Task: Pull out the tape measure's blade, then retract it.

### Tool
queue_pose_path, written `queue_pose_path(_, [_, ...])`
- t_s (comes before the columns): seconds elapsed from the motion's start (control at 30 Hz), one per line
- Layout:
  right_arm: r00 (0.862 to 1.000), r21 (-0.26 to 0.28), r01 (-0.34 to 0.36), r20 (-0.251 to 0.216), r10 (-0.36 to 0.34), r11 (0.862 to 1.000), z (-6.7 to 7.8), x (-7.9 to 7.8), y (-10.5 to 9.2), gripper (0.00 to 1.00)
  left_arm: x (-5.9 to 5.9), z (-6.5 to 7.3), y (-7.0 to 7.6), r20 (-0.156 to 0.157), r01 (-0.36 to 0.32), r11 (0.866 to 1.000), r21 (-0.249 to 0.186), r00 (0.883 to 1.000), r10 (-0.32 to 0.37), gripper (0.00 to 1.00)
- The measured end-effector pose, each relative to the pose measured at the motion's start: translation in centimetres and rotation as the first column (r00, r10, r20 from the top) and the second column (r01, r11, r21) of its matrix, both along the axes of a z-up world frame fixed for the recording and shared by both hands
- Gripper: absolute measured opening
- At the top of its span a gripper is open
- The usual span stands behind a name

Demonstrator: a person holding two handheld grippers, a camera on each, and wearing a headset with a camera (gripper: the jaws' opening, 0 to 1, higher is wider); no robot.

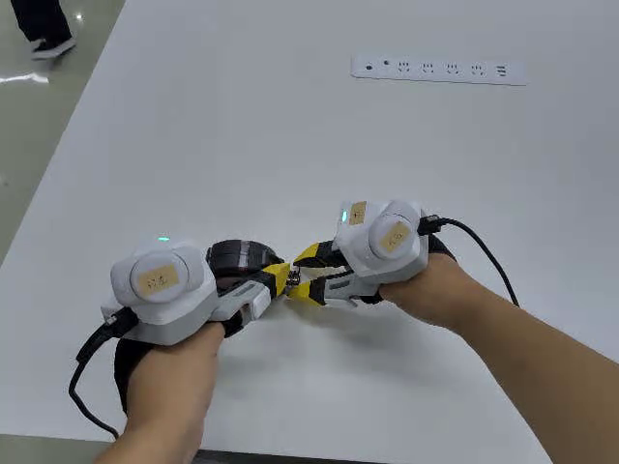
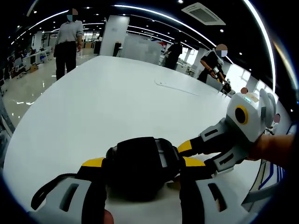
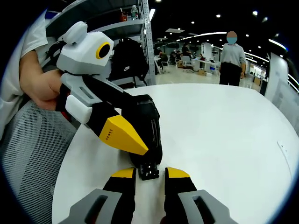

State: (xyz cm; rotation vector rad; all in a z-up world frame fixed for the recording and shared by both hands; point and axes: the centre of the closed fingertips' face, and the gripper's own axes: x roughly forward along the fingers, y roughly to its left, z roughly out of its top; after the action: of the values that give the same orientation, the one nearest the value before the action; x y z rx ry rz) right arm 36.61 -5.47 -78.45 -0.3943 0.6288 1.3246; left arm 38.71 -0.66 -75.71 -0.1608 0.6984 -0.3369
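One tape measure [image 2: 138,179], black and round-cased, sits low over the near part of the white table [image 1: 290,145], clamped between the two yellow-tipped jaws of the left gripper [image 2: 144,164], one jaw on each flank of the case; this gripper is closed on the case. Two grippers are in play, each held in one hand; the right gripper [image 1: 303,275] comes in from the other side, nose to nose with the left one, its two jaws set narrow with the blade's end hook [image 3: 149,170] between their yellow tips; the hook sits right at the mouth of the case, with almost no blade showing; whether the jaws actually press on the hook or merely stand just beside it cannot be told. In the head view the left hand [image 1: 169,387] and the right hand [image 1: 435,290] grasp the grey gripper bodies, and one black cable [image 1: 474,246] trails from the right one. One white power strip [image 1: 440,69] lies well apart, toward the far side of the table. In the left gripper view three people stand in the background beyond the table; in the right gripper view one person [image 3: 231,53] stands far off, one dark backpack [image 3: 128,58] rests on a shelf, and one mesh chair back [image 3: 28,149] is at the left edge.
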Motion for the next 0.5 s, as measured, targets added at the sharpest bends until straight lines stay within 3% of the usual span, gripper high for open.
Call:
queue_pose_path(0.3, [0.999,0.028,0.048,0.004,-0.048,0.998,1.0,-0.2,-0.9,0.26,0.2,0.7,0.5,0.035,0.036,0.999,0.003,0.999,-0.036,0.61])
queue_pose_path(0.5, [0.996,0.05,0.089,0.011,-0.09,0.995,1.7,-0.3,-1.7,0.32,-0.2,1.1,1.2,0.057,0.067,0.998,-0.006,0.996,-0.067,0.65])
